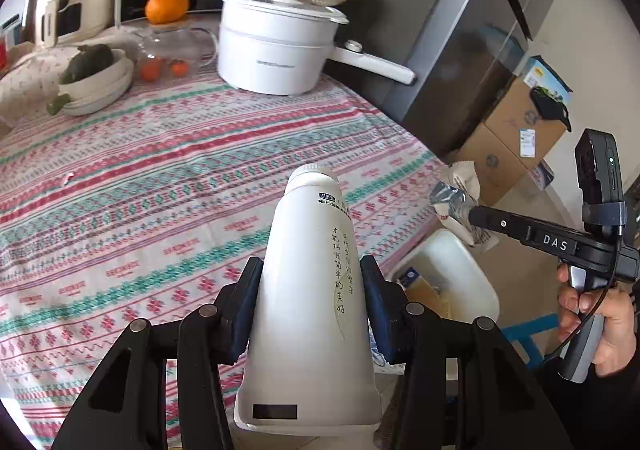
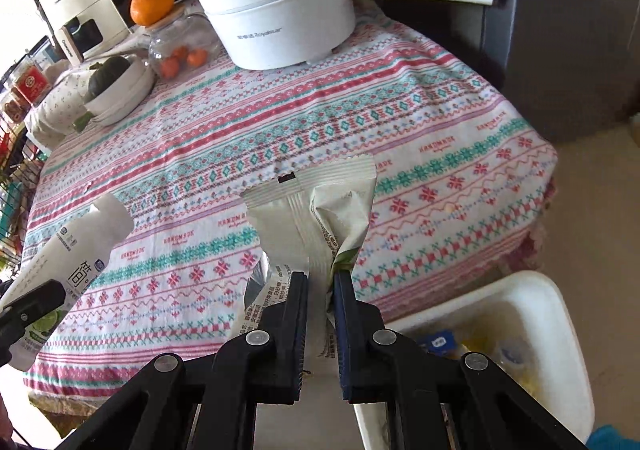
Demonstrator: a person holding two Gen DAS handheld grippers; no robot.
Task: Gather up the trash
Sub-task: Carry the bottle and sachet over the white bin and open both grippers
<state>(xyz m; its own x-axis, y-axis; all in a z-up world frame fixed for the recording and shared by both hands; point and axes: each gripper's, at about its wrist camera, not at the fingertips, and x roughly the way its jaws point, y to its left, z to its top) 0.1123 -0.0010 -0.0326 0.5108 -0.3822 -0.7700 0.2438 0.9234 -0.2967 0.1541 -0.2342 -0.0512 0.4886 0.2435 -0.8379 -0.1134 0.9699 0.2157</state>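
Kitchen corner: a tabletop [image 2: 420,98] under a striped patterned cloth carried an electric pot [image 2: 280,10], a bowl of vegetables [image 1: 94,84] and an orange [image 1: 166,5], all pushed to the far side and well apart from your work.
Bin: a white trash bin [image 2: 560,314] stood on the floor just beside the tabletop's near corner, already holding some packaging, so a lifted item only had to swing off the edge to be dropped.
Left gripper: your left gripper [image 1: 312,306] had its jaws closed on the white bottle [image 1: 310,290], clamped across the body with the capped end pointing forward; gripping the wide part likely kept it from slipping.
Bottle position: it was held off the cloth above the tabletop's near edge, not yet over the bin.
Right gripper: your right gripper [image 2: 322,314] had its jaws pinched shut on the snack wrapper [image 2: 320,210], caught low so the crimped end stood up free.
Wrapper position: it hung in the air by the tabletop's corner, near the bin's rim but seemingly not yet above the opening.
Judgement: both pieces looked collected and ready to go to the bin; the wrapper seemed nearer to release.
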